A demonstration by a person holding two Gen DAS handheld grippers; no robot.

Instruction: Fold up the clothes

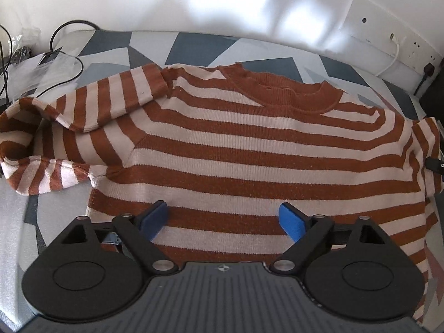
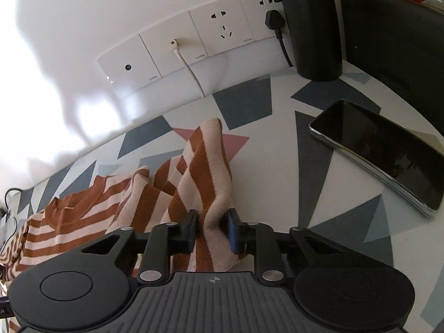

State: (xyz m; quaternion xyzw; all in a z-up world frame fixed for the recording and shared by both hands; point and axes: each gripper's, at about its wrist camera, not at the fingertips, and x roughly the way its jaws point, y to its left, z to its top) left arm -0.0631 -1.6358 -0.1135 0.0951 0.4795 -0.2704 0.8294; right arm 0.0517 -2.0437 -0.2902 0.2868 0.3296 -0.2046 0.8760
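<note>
The right tool point(image 2: 212, 229) is clamping the sweater's right sleeve point(image 2: 205, 172); the left tool point(image 1: 223, 219) is hovering apart. Swinging wide risks knocking the nearby phone point(image 2: 380, 155).

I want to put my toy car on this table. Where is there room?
Free patches: the patterned cloth between the striped sweater sleeve held in the right tool and the phone, and the strip between the sweater's collar and the wall. Crowded: the far left corner with cables and plastic bags, and the middle, all sweater.
</note>
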